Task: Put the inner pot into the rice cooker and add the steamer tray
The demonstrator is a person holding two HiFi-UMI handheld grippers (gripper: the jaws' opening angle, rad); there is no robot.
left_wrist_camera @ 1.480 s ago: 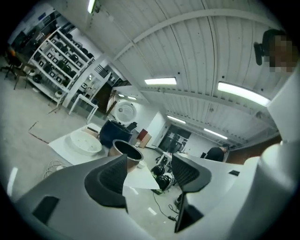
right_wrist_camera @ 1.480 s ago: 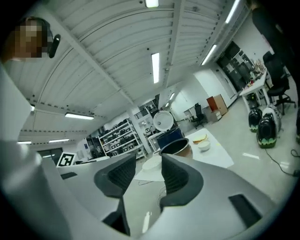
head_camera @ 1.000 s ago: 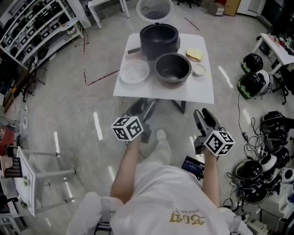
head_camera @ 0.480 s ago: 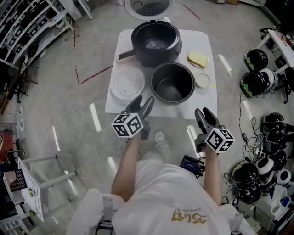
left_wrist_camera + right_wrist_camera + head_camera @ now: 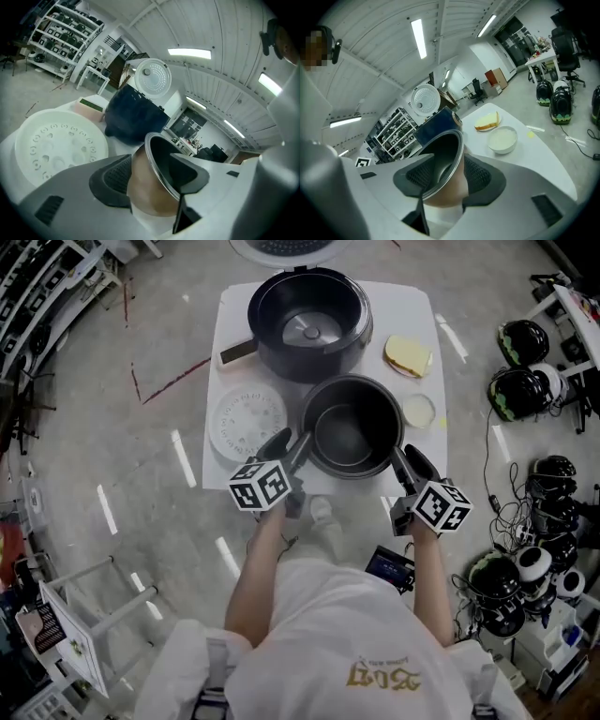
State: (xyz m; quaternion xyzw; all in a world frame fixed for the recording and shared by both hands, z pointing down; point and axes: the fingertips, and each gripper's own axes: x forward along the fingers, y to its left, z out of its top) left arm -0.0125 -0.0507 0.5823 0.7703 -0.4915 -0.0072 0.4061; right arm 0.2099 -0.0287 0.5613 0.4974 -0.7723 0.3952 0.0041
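The dark inner pot (image 5: pixel 347 437) stands on the white table (image 5: pixel 214 457), in front of the black rice cooker (image 5: pixel 309 310), whose lid (image 5: pixel 152 77) is up. The white perforated steamer tray (image 5: pixel 246 421) lies left of the pot. My left gripper (image 5: pixel 289 442) straddles the pot's left rim, one jaw outside the wall (image 5: pixel 150 187) and one inside. My right gripper (image 5: pixel 409 457) straddles the right rim (image 5: pixel 445 159) the same way. Both pairs of jaws are closing with the rim between them; I see no firm press.
A yellow sponge-like block (image 5: pixel 408 354) and a small white bowl (image 5: pixel 417 411) lie right of the pot. A flat pink and green box (image 5: pixel 236 352) sits left of the cooker. Helmets (image 5: pixel 520 390) and cables litter the floor to the right, shelves (image 5: pixel 37 277) to the left.
The table has come closer in the head view. Both grippers moved forward and down from in front of the table to the inner pot's rim, one on each side.
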